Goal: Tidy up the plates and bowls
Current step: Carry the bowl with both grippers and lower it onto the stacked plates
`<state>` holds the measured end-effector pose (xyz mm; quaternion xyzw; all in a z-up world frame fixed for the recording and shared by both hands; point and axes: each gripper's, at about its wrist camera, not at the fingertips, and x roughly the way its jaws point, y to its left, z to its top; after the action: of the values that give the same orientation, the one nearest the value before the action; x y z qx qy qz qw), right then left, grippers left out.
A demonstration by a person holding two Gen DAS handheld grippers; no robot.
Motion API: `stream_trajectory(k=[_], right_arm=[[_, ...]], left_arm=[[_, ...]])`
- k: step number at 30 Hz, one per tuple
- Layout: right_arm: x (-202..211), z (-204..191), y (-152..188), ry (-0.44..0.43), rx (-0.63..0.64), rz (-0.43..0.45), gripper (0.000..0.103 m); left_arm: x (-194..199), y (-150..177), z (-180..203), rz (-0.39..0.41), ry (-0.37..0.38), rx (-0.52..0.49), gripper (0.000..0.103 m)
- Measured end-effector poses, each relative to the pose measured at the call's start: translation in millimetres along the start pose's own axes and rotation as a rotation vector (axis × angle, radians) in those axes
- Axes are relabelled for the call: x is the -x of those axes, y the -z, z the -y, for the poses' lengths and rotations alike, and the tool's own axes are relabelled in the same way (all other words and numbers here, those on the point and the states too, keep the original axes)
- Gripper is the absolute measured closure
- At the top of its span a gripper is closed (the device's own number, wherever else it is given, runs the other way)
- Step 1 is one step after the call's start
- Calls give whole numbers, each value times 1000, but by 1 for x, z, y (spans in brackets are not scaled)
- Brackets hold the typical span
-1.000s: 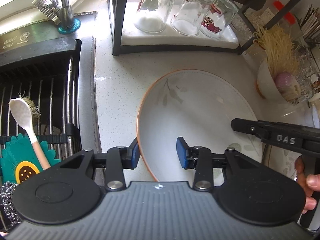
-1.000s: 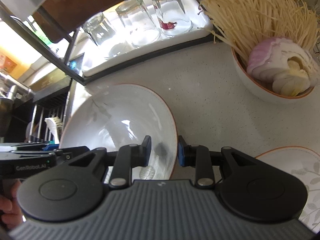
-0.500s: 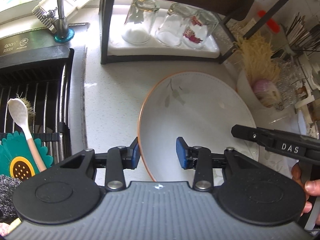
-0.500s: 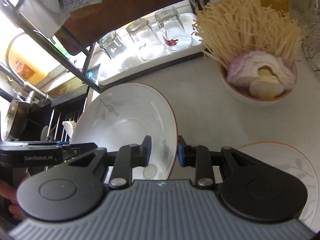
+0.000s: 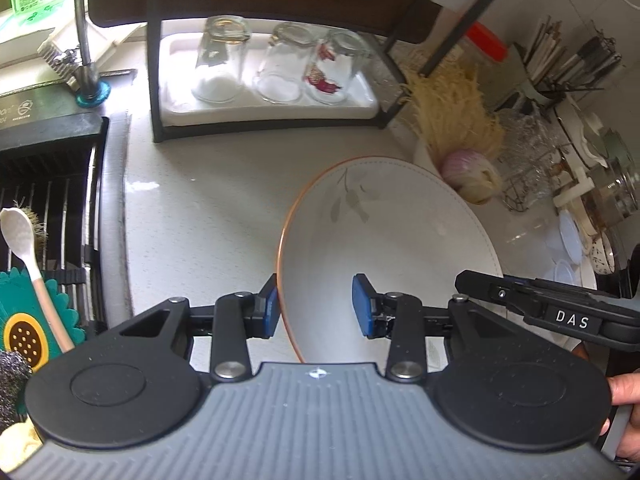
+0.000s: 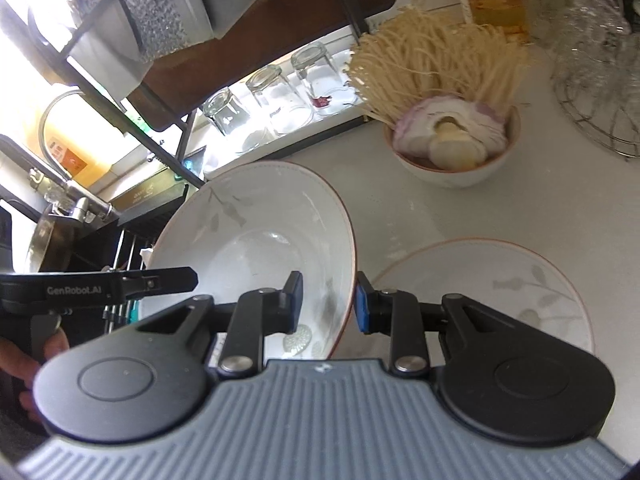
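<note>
A large white bowl (image 5: 380,240) with an orange rim and a grey leaf print hangs above the counter, tilted, gripped on opposite sides. My left gripper (image 5: 316,312) is shut on its left rim, one blue pad outside the wall and one inside. My right gripper (image 6: 328,304) is shut on the right rim of the same bowl (image 6: 256,232). Each gripper shows at the edge of the other's view, with a hand behind it. A matching white plate (image 6: 500,280) lies flat on the counter to the right, beneath the right gripper.
A small bowl (image 6: 452,152) holding noodles and sliced onion stands behind the plate. Three upturned glasses (image 5: 280,64) sit on a white tray in a dark rack. A sink rack (image 5: 52,216) with a spoon lies left. A wire basket (image 6: 600,92) is at far right.
Both grippers have risen with the bowl between them, so the counter looks farther off. The plate on the right has come further into the right wrist view.
</note>
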<state>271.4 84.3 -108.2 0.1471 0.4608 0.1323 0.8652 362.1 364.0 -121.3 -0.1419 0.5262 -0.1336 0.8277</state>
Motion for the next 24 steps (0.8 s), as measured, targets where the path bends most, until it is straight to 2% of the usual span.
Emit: stream_trajectory(k=[13, 18, 24], right_arm=[[37, 52, 24, 35, -37, 10, 73], [49, 77, 32, 83, -39, 12, 73], [59, 94, 41, 144, -32, 27, 73]], left_arm=[[-28, 27, 59, -54, 23, -27, 61], [-42, 30, 88, -71, 42, -47, 61], [-69, 33, 112, -123, 29, -45, 61]])
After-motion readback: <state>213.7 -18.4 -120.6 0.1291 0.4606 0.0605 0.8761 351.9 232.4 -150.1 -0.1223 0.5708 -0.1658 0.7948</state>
